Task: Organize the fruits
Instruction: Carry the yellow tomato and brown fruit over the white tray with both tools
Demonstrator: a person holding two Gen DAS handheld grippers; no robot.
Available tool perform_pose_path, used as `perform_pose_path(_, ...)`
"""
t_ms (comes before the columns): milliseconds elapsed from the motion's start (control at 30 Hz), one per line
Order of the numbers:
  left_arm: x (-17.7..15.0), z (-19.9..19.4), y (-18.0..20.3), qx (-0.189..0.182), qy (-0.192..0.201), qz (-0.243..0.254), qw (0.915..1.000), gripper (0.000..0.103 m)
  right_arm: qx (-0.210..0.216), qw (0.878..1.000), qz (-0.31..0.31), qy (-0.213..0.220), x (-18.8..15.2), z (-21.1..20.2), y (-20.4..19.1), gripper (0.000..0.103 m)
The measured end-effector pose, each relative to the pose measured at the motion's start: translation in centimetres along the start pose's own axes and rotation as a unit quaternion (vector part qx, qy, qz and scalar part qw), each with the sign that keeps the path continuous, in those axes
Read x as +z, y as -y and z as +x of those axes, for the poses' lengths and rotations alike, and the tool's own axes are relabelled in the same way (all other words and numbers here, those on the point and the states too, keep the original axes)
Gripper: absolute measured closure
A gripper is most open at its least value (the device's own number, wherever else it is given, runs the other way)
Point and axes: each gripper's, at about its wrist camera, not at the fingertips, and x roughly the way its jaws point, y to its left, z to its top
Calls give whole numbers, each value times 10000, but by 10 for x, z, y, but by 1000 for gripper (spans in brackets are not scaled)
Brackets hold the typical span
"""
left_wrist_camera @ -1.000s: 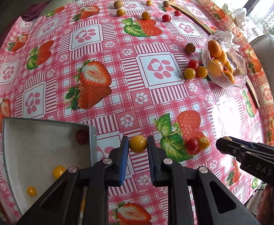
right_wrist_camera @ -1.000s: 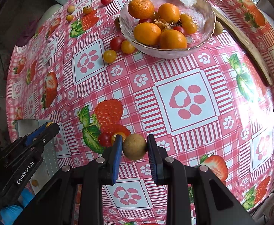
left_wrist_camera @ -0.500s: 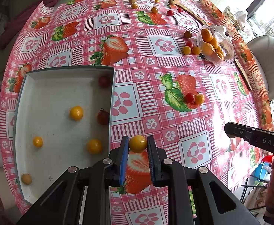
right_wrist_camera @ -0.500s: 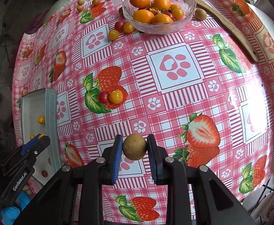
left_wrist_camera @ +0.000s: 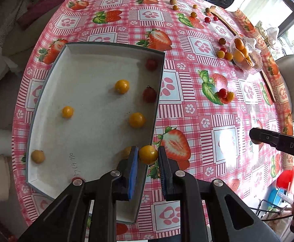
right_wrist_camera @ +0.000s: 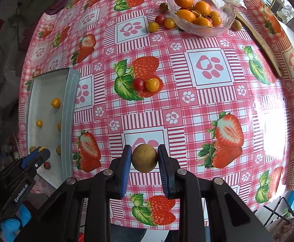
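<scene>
The left gripper (left_wrist_camera: 148, 157) has its fingers clenched on a yellow cherry tomato (left_wrist_camera: 148, 154), held above the near right wall of the grey tray (left_wrist_camera: 157, 104). Inside the tray lie several loose fruits: yellow tomatoes (left_wrist_camera: 122, 86) spread across the white floor, two red tomatoes (left_wrist_camera: 149, 94) close to the right wall, and a duller yellow-brown fruit (left_wrist_camera: 37, 156) in the near left corner.

The right gripper (right_wrist_camera: 144, 158) grips a round tan fruit (right_wrist_camera: 144, 158) between its fingers, lifted over the desk (right_wrist_camera: 217, 104) to the right of the tray, well apart from it.

Farther out on the strawberry-print cloth, a red tomato and a yellow tomato (right_wrist_camera: 152, 85) sit touching on a printed strawberry. Beyond them stands a glass bowl (right_wrist_camera: 202, 31) holding oranges (right_wrist_camera: 183, 0), with three small tomatoes (right_wrist_camera: 164, 22) just beside its left rim and a tan fruit at its right. A few more small fruits (left_wrist_camera: 193, 14) are scattered near the far edge of the desk.
</scene>
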Motion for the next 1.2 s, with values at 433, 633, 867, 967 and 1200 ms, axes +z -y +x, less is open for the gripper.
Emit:
perform_pose_path(433, -18, -11, -64, 117, 176, -671, 9975, 82, 39, 9956, -913, -191, 1, 16, -87, 74)
perform_pose_path(633, -23, -8, -99, 256, 184, -1004, 9944, 82, 59, 9913, -1284, -272, 6, 26, -127, 74)
perform_pose_path(867, -14, 4, -123, 383, 195, -1160, 9923, 82, 92, 9864, -1589, -414, 6, 47, -162, 74)
perform_pose_path(967, -6, 12, -124, 449, 207, -1118, 9925, 82, 104, 9848, -1673, -462, 8, 58, -175, 74)
perform_pose_path(1200, 6, 33, -128, 606, 127, -974, 9933, 82, 169, 9826, -1776, -523, 26, 83, -204, 74)
